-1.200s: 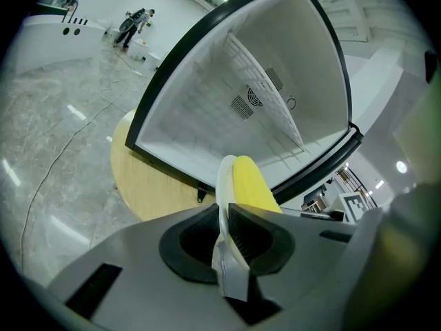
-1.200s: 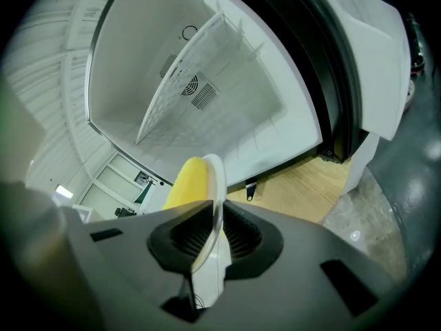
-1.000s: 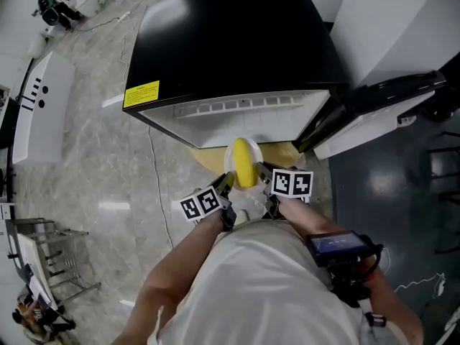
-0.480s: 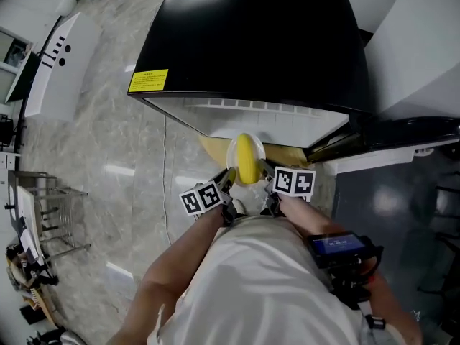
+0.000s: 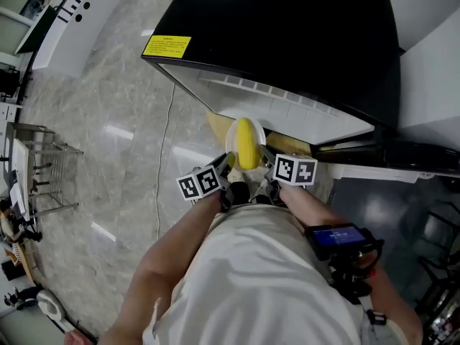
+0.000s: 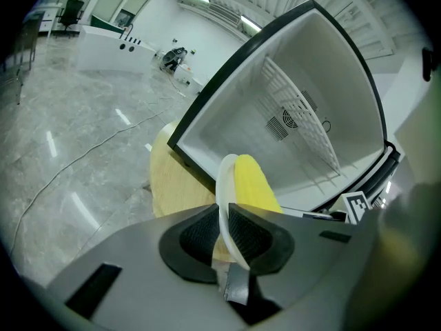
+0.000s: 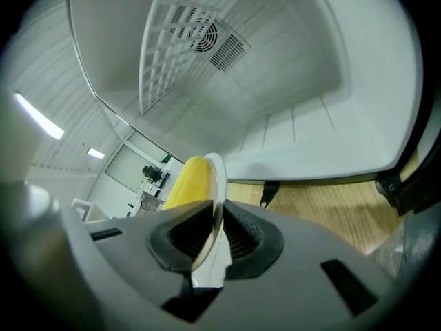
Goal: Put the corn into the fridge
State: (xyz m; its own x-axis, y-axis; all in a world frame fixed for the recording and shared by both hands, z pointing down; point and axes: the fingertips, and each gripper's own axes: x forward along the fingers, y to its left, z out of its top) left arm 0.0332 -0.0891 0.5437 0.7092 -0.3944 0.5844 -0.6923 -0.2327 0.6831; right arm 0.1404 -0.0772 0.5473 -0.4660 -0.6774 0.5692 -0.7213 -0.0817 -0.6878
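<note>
A yellow corn cob (image 5: 246, 142) lies on a white plate (image 5: 231, 144) held in the air before the open fridge (image 5: 273, 95). My left gripper (image 5: 227, 168) is shut on the plate's left rim (image 6: 222, 192), with the corn (image 6: 255, 183) just beyond its jaws. My right gripper (image 5: 264, 162) is shut on the plate's right rim (image 7: 218, 185), the corn (image 7: 186, 183) showing to its left. The fridge's white interior (image 6: 303, 116) with a wire shelf (image 7: 169, 47) and a rear vent is open ahead in both gripper views.
The black-topped fridge stands on a light wooden board (image 5: 219, 126) on a grey marble floor. Its open door (image 5: 392, 153) swings out to the right. A cable (image 5: 164, 157) runs along the floor at left. A wire rack (image 5: 39, 171) and a white counter (image 5: 68, 20) stand far left.
The head view has swung, so the fridge now sits farther up and right in it. Both grippers keep their hold on the plate, which stays just in front of the fridge opening.
</note>
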